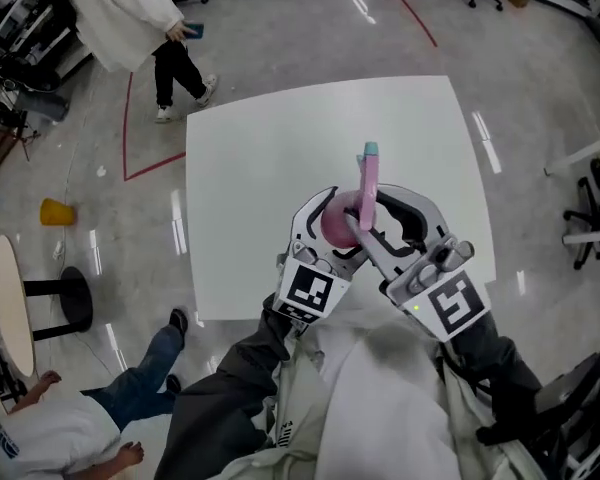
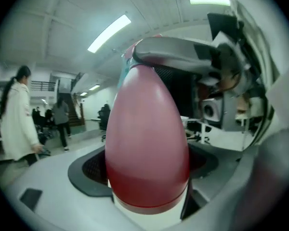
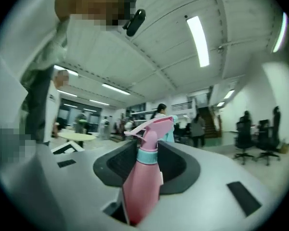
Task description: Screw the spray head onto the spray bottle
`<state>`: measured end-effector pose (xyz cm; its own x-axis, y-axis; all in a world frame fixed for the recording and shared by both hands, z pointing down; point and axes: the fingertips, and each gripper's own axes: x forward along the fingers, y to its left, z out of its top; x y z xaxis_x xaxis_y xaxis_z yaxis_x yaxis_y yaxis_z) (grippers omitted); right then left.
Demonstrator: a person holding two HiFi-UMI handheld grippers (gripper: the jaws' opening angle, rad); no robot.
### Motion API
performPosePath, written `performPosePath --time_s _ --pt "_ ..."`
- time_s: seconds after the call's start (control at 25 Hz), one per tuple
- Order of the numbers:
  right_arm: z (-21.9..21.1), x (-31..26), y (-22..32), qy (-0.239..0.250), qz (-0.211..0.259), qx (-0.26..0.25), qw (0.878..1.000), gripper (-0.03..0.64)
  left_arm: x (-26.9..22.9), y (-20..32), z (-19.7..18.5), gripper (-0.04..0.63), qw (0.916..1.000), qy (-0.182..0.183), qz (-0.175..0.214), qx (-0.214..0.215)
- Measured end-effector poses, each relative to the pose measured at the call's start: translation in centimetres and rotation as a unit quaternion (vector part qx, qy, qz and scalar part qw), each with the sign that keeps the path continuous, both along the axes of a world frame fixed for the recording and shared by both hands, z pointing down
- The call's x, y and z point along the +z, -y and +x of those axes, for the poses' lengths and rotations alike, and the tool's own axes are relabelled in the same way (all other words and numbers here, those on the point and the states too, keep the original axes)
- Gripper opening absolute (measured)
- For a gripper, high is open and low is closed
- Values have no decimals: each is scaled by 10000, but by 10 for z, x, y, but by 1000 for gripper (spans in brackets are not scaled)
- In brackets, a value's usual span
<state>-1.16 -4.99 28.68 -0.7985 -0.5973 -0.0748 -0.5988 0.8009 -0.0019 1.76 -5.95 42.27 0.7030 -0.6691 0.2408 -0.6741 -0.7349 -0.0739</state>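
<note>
Mostly the bottle [image 2: 147, 143] blocks the left gripper view: its pink, egg-shaped body fills the middle and covers most of the left gripper's [image 2: 147, 189] pads, which pinch its wide sides; the bottle's top is lost behind a grey jaw of the right gripper [image 1: 380, 220] crossing above it. Whether the white patch under the body belongs to the bottle, I cannot tell. From the head view the bottle is held in the air over the near part of the white table [image 1: 240, 158], caught between both grippers; the sleeves run out of the picture at the bottom. The head [image 1: 368, 180] is pink with a teal tip and points away from the person. Only the right gripper view shows the teal collar [image 3: 147, 156] joining head and body, the trigger jutting left, and the right jaws closed on the slim upper body; a bystander [image 1: 120, 8] is cut off at the top of the head view.
</note>
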Motion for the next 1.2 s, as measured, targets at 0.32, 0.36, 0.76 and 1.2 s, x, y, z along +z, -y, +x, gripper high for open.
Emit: performPosePath --time_s 0.32,0.36,0.76,1.2 --pt "-5 7 -27 -184 203 -291 9992 132 -13 -12 0 440 9972 -700 -83 239" --pt "-2 7 -34 -188 274 -560 9979 148 -17 -14 -2 440 9959 -841 -82 319" --pt "28 -5 -26 267 -381 -2580 9650 345 -22 -63 9 440 9689 -809 -222 2329" --pt "14 -2 -11 -273 -60 -1783 9836 56 1 -37 4 440 9819 -862 -646 1561"
